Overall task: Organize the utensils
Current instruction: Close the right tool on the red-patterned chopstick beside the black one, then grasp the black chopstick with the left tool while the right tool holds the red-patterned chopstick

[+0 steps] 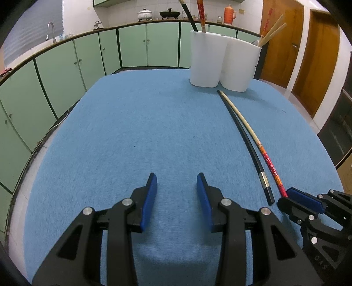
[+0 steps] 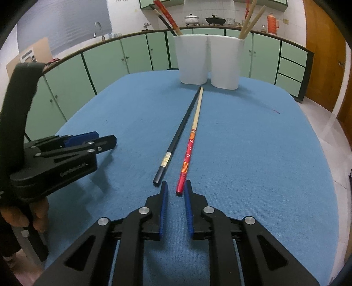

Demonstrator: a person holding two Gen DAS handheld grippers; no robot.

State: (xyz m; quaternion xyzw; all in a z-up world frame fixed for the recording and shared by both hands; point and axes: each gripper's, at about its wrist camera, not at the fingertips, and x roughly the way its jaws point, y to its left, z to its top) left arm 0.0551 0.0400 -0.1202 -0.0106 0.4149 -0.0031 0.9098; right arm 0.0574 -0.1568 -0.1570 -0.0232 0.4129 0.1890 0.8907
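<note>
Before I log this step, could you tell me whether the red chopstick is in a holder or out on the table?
Out: the red chopstick lies flat on the blue table beside the black chopstick, short of the white holders.

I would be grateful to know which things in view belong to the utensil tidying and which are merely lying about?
Belong to the job:
- red chopstick, its end between the right gripper's fingertips
- black chopstick beside it
- white holder, chopsticks already standing in it
- left gripper, open over bare cloth

Just lying about:
- pots on the far counter
- orange flask
- tap
</note>
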